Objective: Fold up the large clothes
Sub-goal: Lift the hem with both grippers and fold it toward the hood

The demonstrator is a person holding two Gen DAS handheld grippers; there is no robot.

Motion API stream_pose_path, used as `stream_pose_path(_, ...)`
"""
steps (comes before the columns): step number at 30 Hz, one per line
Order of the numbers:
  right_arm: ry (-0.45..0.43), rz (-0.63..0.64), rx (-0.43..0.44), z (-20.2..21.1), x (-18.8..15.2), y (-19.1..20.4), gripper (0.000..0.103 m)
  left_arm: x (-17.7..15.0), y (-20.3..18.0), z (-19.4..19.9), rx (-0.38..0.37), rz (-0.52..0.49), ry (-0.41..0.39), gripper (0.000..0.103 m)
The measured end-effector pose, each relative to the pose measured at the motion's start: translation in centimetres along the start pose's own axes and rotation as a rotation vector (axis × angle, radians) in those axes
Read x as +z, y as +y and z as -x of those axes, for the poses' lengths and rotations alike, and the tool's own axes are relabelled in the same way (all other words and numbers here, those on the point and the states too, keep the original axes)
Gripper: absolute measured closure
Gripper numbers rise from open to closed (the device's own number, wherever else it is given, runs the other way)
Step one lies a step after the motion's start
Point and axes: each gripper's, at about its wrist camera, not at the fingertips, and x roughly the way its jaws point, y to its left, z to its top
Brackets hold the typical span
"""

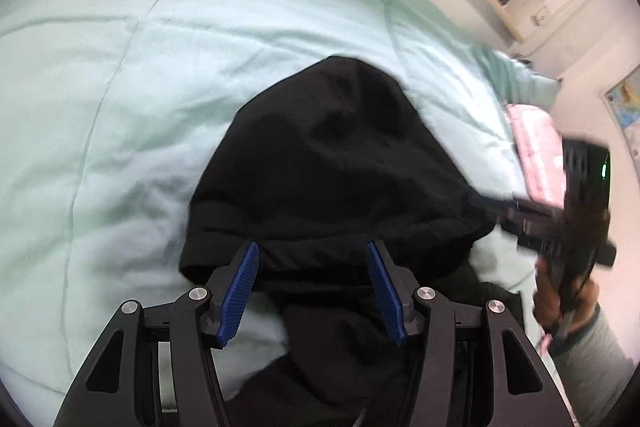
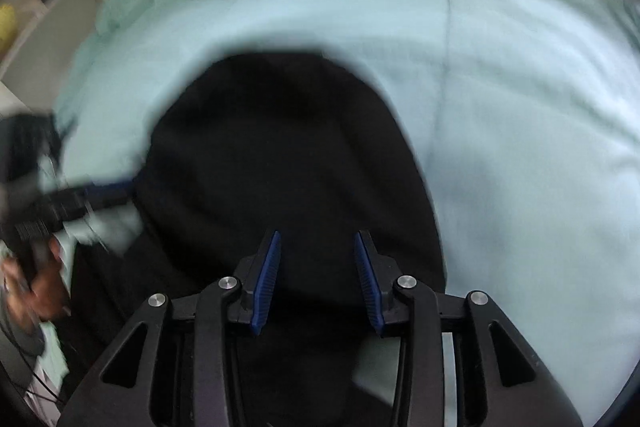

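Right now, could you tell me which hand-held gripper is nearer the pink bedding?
Right. The right hand-held gripper is just beside the pink bedding; the left hand-held gripper is over the middle of the black garment, farther off.

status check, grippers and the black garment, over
Left gripper open, right gripper open, both above the cloth. Black garment bunched on mint quilt. Nothing in the way.
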Motion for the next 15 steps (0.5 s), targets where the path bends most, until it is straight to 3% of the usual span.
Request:
stream_pose_path(1,0.045,-0.019,-0.032,-1.4,-0.8,-0.6,0.063,-0.2,0.9,-1.6,0.042,0.035,0.036,0.045)
stream_pose_path(4,0.026,-0.072,-0.002,-2.3,-1.8,-1.5,0.063,-0.7,1.3,-4.4,0.042,0.053,0.084,0.045)
stream_pose_path(7,0.043,-0.079,0.008,-0.9,-0.9,-1.2,0.063,-0.2,0.2,-2.5,0.047,-0.026,0.084,0.045)
stream_pose_path(11,-0.061,-0.036,0.083,3.2,1.5,-0.8,0.061,1.4,-0.7,2.2,-0.037,-0.106,0.001,0.045)
stream_pose_path(14,-0.079,-0.021,0.092,3.2,4.9,-1.2,0.050,4.7,-0.4,3.4,-0.057,-0.115,-0.044,0.021)
stream_pose_path(15,-0.072,-0.014,0.091,2.7,5.6,-1.7,0.050,6.1,-0.2,3.1,-0.062,-0.119,-0.046,0.021)
